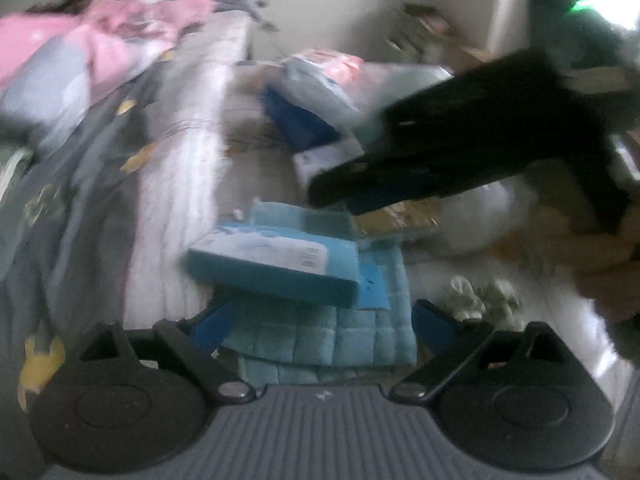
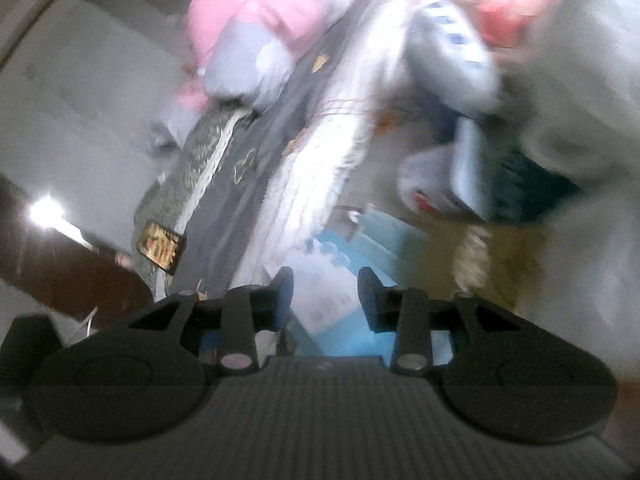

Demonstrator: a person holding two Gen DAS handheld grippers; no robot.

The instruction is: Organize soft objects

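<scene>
Both views are motion-blurred. A folded light-blue quilted cloth lies on the floor beside the bed, with a teal flat box on top of it. My left gripper is open just above the cloth, its blue pads wide apart and empty. My right gripper reaches in from the right above the box. In the right wrist view it is open and empty over the same box and blue cloth.
The bed with a grey printed sheet and pink bedding runs along the left. Bags and soft bundles pile up behind. A small pale plush and a tan soft heap lie on the right.
</scene>
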